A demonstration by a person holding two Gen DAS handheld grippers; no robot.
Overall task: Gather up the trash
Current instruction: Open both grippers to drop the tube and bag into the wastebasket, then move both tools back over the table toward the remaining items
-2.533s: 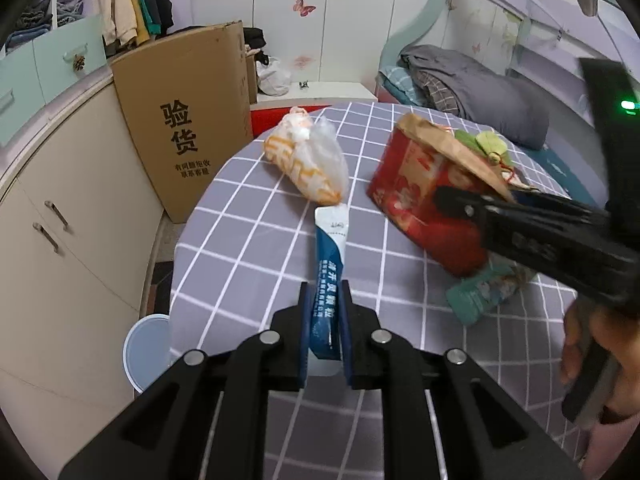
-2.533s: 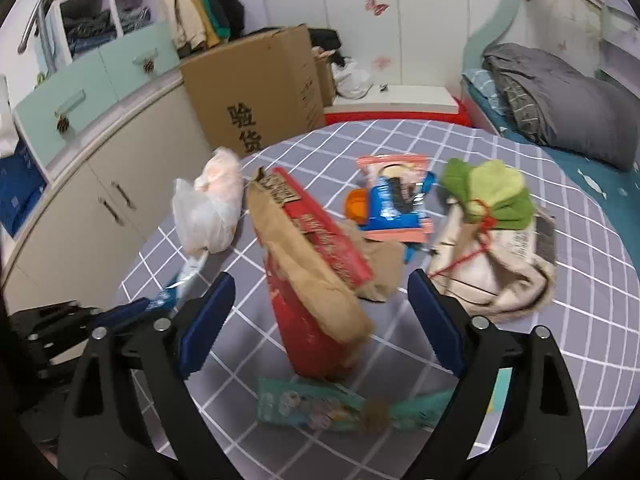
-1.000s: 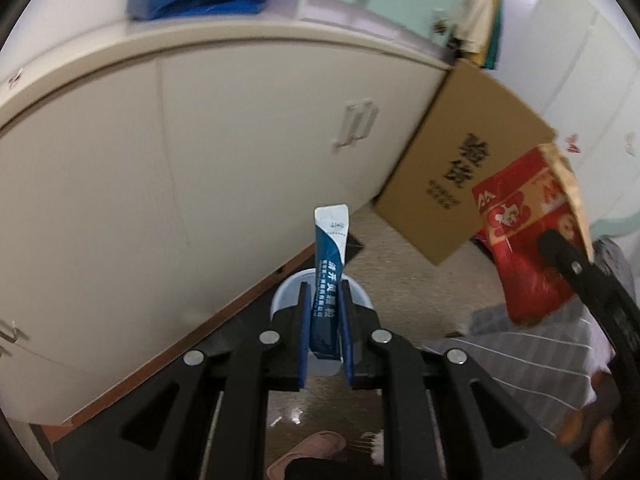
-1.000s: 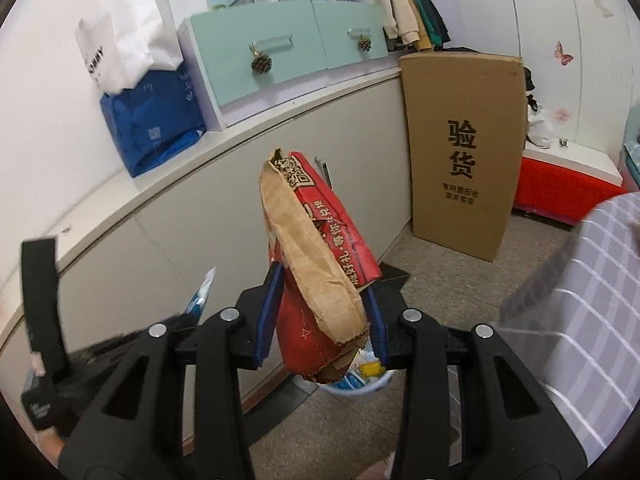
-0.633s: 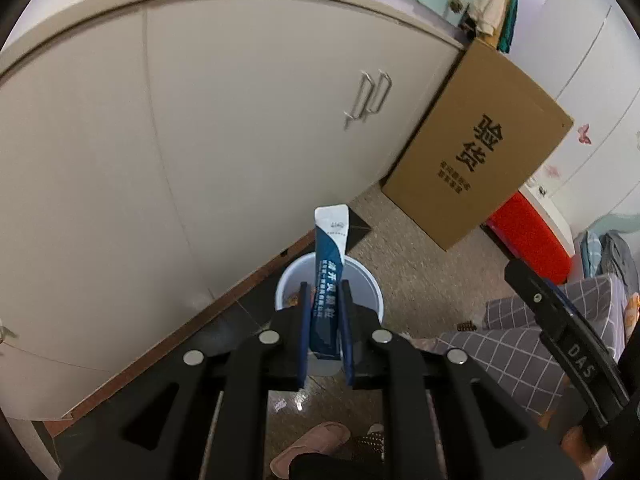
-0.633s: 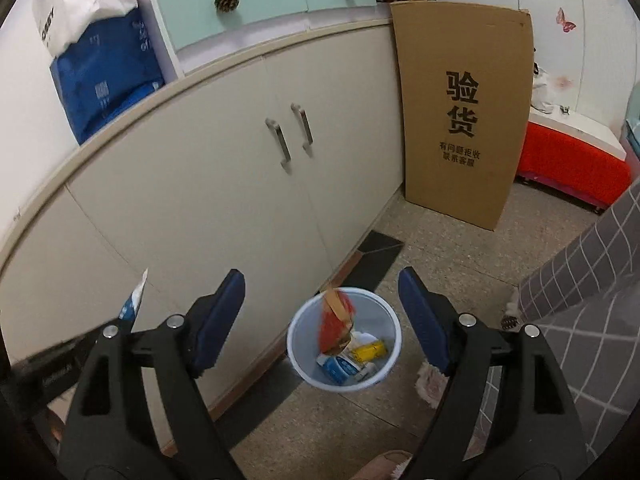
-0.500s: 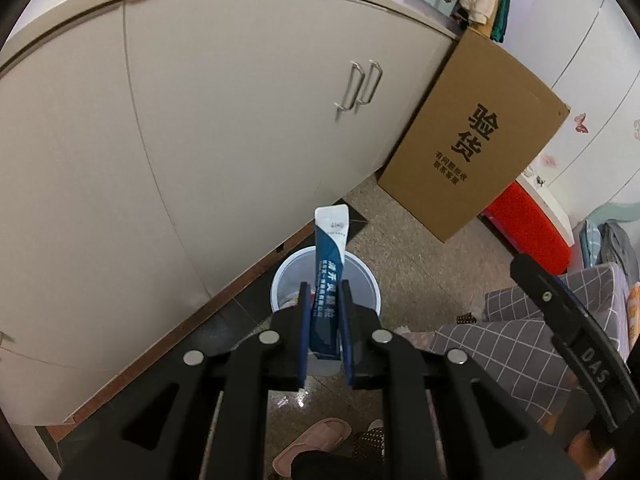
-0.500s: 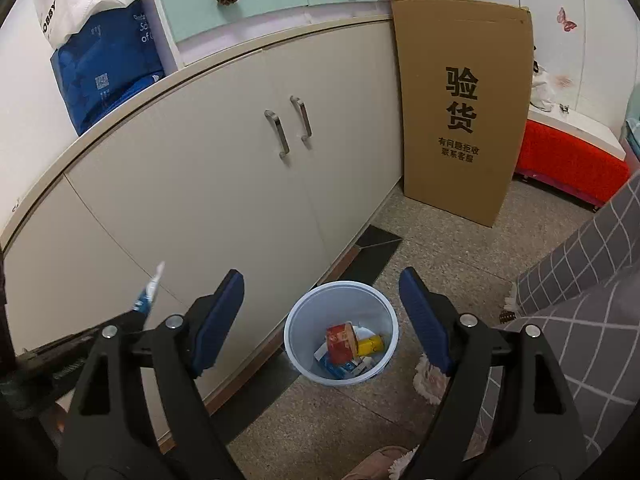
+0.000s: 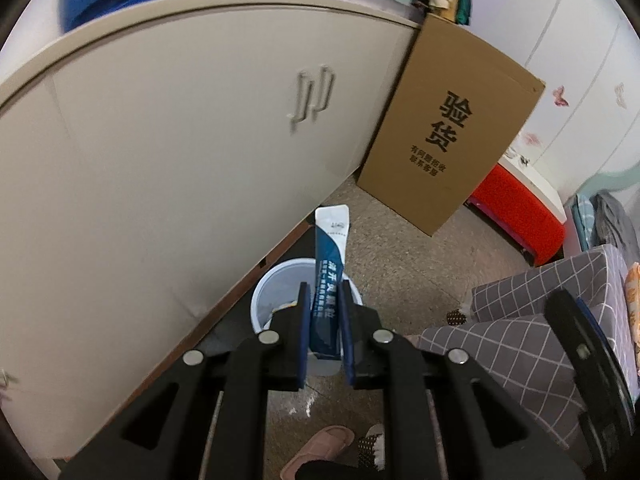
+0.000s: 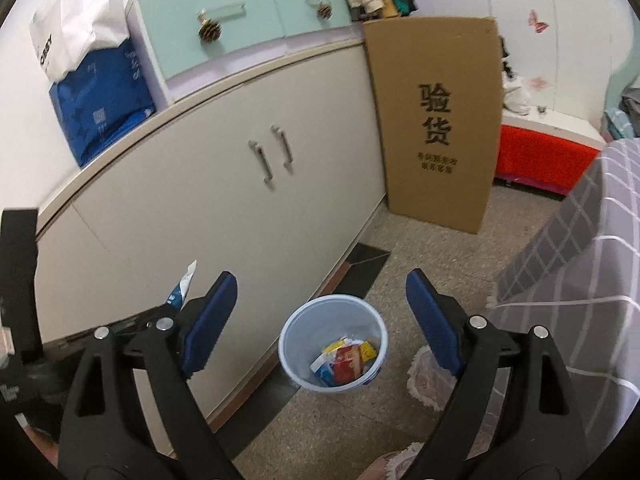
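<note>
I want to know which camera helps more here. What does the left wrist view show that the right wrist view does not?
Only the left wrist view: the left claw shut on a blue-and-white sachet, and a pink slipper.

Only the right wrist view: the open, empty right claw, the wrappers lying inside the bin, and the blue bag.

Both: the white bin, the cardboard box, the cabinet doors.

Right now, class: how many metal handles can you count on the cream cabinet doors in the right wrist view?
2. Both handles stand upright, side by side, where two cabinet doors meet, above the bin. Others may lie outside this view.
</note>
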